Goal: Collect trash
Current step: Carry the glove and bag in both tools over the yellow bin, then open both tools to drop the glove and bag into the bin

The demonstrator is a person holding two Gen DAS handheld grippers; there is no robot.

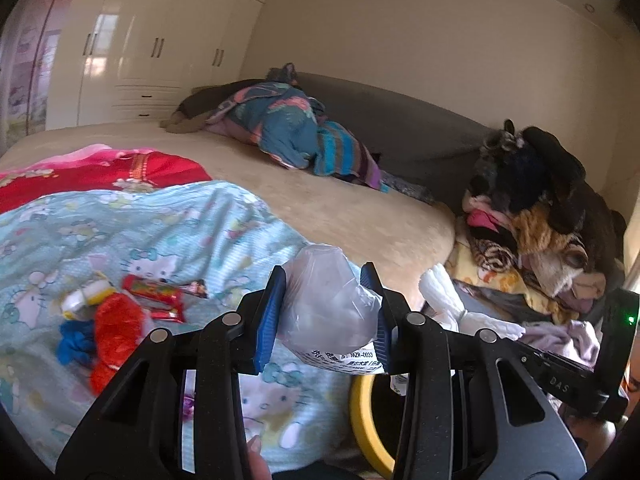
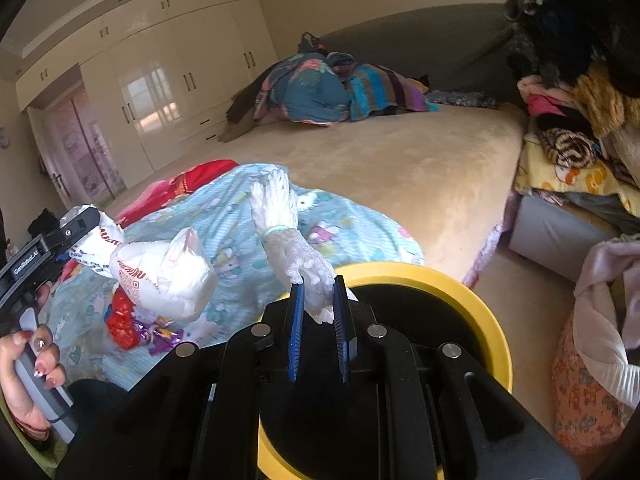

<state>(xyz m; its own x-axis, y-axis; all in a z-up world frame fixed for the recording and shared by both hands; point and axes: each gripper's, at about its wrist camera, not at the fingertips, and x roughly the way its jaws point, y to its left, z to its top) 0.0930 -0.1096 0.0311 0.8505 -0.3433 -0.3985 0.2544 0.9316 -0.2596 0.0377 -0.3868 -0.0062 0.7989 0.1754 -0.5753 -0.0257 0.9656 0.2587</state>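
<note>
My left gripper (image 1: 324, 276) is shut on a crumpled white plastic bag (image 1: 332, 308) with a printed label. It hangs over the blue cartoon blanket (image 1: 160, 232), beside the yellow-rimmed black bin (image 1: 362, 412). My right gripper (image 2: 319, 284) is shut on a clear plastic glove (image 2: 280, 216), just above the bin's yellow rim (image 2: 460, 280). The right wrist view also shows the bag (image 2: 164, 280) at the left, in the other gripper. Red wrappers (image 1: 154, 298), a red crumpled piece (image 1: 116, 332) and a blue scrap (image 1: 74, 342) lie on the blanket.
The beige bed (image 2: 400, 168) has a bundle of bedding (image 2: 320, 84) near the grey headboard. Piled clothes (image 2: 580, 120) sit on a grey box (image 2: 552, 232) at the right, and an orange cloth basket (image 2: 588, 392) stands near the bin. A person's hand (image 2: 32, 360) grips the left handle.
</note>
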